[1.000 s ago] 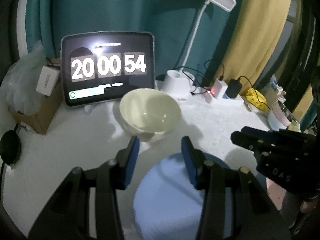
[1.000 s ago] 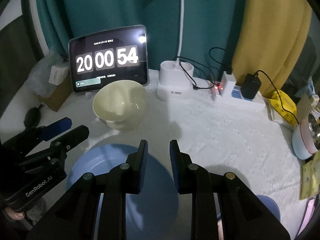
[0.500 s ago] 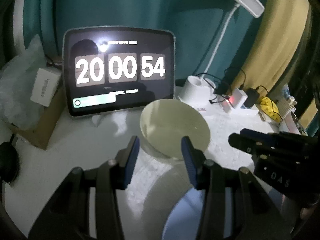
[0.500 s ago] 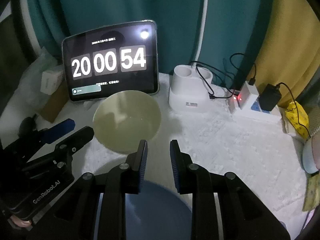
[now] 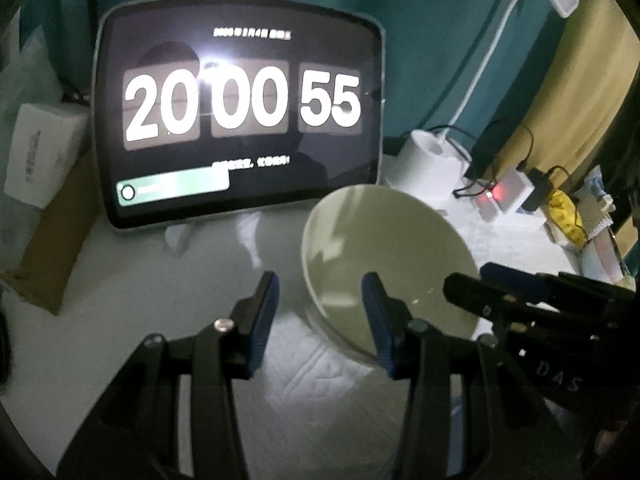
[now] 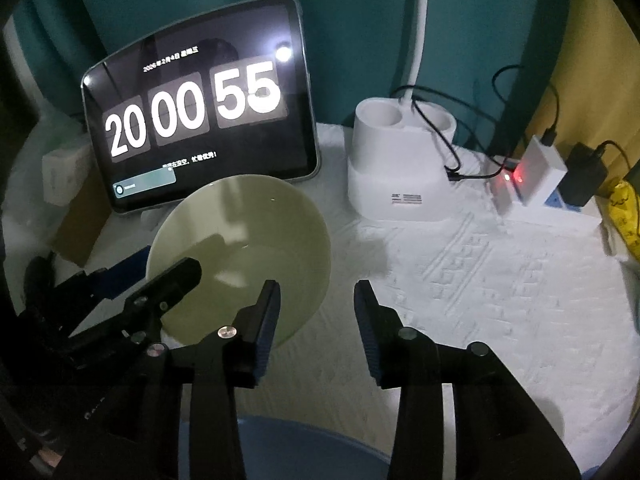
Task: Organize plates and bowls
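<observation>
A pale cream bowl [image 5: 384, 256] stands on the white tablecloth before the tablet clock; it also shows in the right wrist view [image 6: 248, 248]. My left gripper [image 5: 320, 316] is open and empty, its right finger over the bowl's near left rim. My right gripper [image 6: 316, 320] is open and empty, its left finger at the bowl's near right rim. A blue plate [image 6: 288, 448] lies at the bottom edge of the right wrist view, partly hidden by my fingers. The left gripper's fingers [image 6: 168, 280] reach over the bowl's left side.
A tablet clock [image 6: 200, 116] leans at the back. A white lamp base [image 6: 400, 168] and a power strip with chargers [image 6: 536, 188] stand back right. A cardboard box [image 5: 48, 232] and a white packet sit at left. Yellow items [image 5: 564, 208] lie far right.
Both grippers moved forward toward the bowl, which now looks larger and nearer. My right gripper opened from nearly shut. The blue plate slid down out of the left wrist view.
</observation>
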`<action>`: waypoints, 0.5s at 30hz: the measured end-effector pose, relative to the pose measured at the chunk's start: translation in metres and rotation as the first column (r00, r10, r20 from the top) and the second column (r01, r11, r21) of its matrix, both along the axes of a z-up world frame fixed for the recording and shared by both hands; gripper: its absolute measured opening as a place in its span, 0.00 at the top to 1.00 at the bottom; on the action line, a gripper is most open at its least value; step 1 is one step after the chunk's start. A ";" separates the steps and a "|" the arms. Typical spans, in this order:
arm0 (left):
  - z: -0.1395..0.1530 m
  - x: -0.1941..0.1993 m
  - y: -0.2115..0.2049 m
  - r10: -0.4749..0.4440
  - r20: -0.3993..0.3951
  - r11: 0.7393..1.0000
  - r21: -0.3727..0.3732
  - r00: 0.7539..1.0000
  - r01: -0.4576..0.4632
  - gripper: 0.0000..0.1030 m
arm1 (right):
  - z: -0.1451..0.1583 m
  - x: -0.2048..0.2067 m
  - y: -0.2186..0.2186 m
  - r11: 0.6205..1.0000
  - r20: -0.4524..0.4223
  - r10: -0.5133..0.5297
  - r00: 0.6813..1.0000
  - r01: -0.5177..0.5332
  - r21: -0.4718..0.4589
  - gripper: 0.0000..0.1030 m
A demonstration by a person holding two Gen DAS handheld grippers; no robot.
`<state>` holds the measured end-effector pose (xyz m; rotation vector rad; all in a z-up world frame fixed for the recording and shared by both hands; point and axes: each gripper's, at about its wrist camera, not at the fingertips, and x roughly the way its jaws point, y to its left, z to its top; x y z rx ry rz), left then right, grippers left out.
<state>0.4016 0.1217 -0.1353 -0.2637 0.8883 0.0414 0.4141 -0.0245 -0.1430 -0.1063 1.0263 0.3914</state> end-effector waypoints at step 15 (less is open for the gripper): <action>-0.012 0.008 -0.006 -0.038 0.001 0.999 0.026 0.999 0.038 0.71 | -0.029 0.016 0.003 0.997 -0.070 -0.001 0.998 0.006 0.074 0.75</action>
